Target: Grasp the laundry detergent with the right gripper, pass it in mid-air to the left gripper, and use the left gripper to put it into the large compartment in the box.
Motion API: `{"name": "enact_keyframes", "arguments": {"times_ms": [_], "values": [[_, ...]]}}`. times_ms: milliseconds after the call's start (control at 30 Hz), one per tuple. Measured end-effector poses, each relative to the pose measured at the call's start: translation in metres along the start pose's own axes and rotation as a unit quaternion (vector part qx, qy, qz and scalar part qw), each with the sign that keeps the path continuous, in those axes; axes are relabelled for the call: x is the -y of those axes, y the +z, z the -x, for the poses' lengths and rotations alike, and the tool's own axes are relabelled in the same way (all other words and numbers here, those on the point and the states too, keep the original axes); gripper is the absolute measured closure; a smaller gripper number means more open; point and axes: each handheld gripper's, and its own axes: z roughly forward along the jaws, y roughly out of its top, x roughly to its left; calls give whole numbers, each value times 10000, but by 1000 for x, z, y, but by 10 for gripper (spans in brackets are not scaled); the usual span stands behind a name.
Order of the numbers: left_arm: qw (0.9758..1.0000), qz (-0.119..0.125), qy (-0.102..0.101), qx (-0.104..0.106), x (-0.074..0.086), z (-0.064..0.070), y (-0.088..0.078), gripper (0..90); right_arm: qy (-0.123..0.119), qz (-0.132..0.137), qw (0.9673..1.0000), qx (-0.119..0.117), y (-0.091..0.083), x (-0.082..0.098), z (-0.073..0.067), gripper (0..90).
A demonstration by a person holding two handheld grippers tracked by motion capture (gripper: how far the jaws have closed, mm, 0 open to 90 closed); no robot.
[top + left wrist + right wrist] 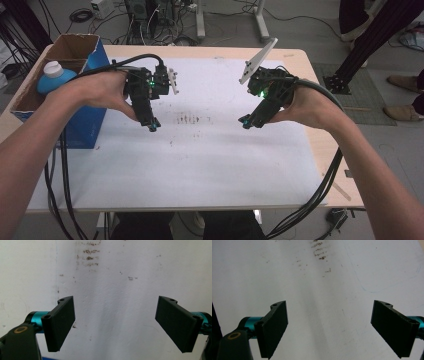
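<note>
Left gripper (154, 126), right gripper (245, 121): jaws wide, empty, over white mat (200, 160). Bottle (54, 76) in box (75, 47), 10 o'clock, untouched; work unstarted.

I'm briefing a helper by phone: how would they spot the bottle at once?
Start at the open blue cardboard box on the wooden table's left edge, beside the white mat. Inside stands a light blue plastic bottle with a white screw cap, just beyond the left gripper. It is the sole rounded, capped thing there.
</note>
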Motion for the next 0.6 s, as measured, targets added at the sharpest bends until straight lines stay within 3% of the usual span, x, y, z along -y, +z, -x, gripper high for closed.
{"name": "enact_keyframes", "arguments": {"times_ms": [600], "values": [[10000, 53, -52, -16, -1, -1, -1, 163, 64, 82, 9999, 99, -3, 0, 1, 135]]}}
